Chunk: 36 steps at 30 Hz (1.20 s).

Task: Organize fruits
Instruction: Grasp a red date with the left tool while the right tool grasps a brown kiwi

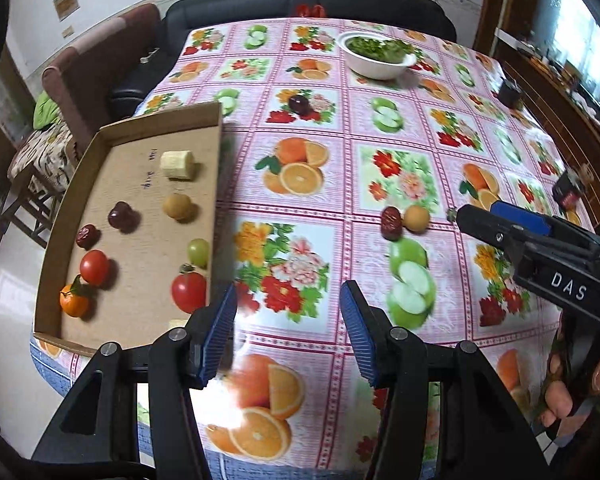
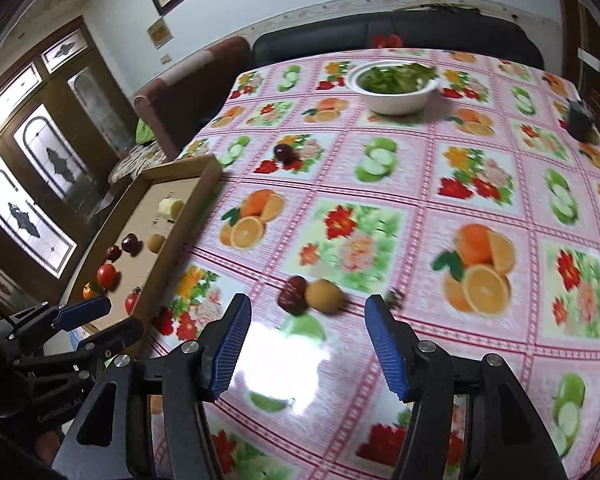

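A white bowl (image 1: 378, 58) of chopped greens sits at the far end of the table (image 1: 340, 184), whose cloth is printed with oranges, apples and flowers, and a dark sofa (image 1: 300, 0) runs along the wall behind it. A small dark box (image 1: 510, 94) stands near the right edge of the cloth. Loose on the table are 3 fruits: a dark plum (image 1: 299, 104) alone toward the far side, and a wrinkled red date (image 2: 293, 295) touching a round tan fruit (image 2: 324, 295), with a small dark bit (image 2: 396, 298) lying just right of the pair. Nothing lies between the right gripper (image 2: 306, 350) and that pair; its blue-padded jaws are spread wide and hold nothing, with the 2 fruits just ahead of the gap. The left gripper (image 1: 288, 336) is likewise wide apart and empty, hovering over the cloth beside the near right corner of the cardboard tray (image 1: 152, 128). The tray rests on the table's left edge and holds a pale banana piece (image 1: 177, 165), a tan round fruit (image 1: 177, 207), a dark plum (image 1: 121, 216), a red date (image 1: 87, 236), a green grape (image 1: 198, 251), 2 tomatoes (image 1: 95, 266) (image 1: 189, 291) and a small mandarin (image 1: 74, 301), all spaced apart except the mandarin and 1 tomato, which sit close together.
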Motion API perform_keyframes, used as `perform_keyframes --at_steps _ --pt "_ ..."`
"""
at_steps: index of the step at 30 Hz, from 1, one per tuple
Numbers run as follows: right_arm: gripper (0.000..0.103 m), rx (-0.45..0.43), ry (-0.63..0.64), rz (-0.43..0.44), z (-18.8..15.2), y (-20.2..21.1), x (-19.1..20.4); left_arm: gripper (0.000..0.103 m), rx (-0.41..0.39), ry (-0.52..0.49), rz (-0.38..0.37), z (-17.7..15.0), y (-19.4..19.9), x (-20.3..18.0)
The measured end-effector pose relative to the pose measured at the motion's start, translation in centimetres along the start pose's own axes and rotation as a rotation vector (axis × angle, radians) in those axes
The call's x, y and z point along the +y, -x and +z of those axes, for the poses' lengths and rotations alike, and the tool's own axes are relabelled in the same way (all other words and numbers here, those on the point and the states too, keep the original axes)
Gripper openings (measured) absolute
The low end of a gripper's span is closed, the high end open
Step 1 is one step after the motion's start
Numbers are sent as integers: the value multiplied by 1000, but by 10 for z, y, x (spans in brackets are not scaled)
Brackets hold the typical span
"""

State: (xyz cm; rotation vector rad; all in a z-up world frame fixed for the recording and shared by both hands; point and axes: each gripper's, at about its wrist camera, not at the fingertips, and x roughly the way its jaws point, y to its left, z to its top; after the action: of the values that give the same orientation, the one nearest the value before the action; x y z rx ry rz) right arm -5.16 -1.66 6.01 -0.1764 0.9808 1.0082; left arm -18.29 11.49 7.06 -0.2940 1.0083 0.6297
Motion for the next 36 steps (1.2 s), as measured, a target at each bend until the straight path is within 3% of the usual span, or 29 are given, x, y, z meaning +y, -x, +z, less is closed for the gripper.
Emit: perform_keyframes --at_steps 9,17,24,30,34,36 --pt "61 -12 -44 -10 -7 6 -21 52 21 -19 -7 0 -4 -13" --pt "61 -1 -74 -78 -14 -3 -49 52 103 37 -166 0 -40 -10" --pt "60 18 -9 -57 -8 -22 -45 52 105 47 -187 19 -66 -20" --pt "38 59 94 -13 2 -52 -22 52 117 32 -196 30 -74 -22" --pt "31 104 143 -2 6 -73 -16 52 131 16 -203 30 -79 -24" --pt "34 105 156 10 6 -76 -13 52 134 19 -208 31 -81 -24"
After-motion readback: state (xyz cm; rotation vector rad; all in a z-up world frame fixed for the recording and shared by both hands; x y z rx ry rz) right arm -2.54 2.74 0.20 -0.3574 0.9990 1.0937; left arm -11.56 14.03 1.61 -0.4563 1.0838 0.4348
